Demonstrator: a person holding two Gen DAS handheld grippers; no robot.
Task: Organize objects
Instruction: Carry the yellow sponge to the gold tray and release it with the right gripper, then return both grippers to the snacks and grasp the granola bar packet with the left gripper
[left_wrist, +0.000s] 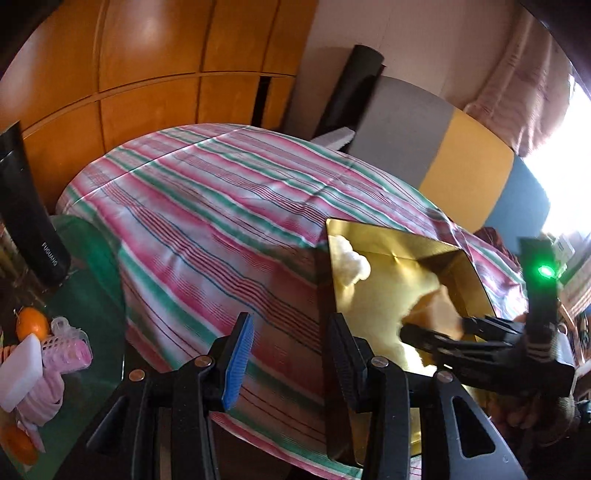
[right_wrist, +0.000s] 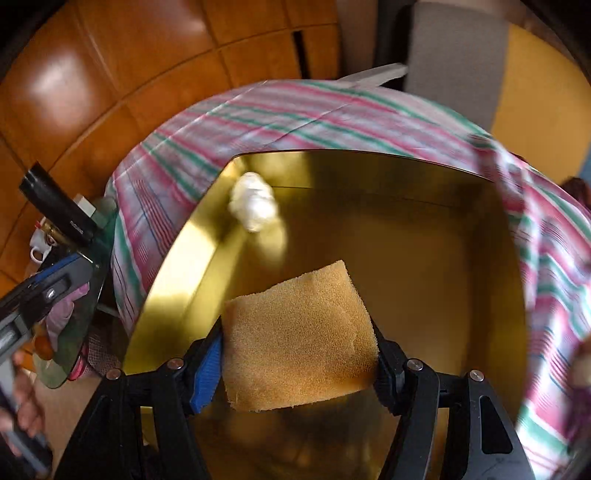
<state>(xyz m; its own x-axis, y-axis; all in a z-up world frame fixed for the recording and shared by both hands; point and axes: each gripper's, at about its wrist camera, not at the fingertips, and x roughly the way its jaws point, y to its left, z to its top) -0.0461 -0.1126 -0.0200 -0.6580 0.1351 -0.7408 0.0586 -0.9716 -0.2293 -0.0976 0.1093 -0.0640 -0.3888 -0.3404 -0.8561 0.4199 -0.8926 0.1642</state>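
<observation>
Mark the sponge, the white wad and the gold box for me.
sponge (right_wrist: 299, 336), right wrist view, middle of its top face
white wad (right_wrist: 255, 201), right wrist view, its centre
gold box (right_wrist: 424, 266), right wrist view, bare inner floor

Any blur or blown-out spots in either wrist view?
Left wrist: window at right blown out; right gripper and tan sponge smeared. Right wrist: striped cloth and white wad motion-blurred, tan square sponge sharp, glare on gold box wall.
</observation>
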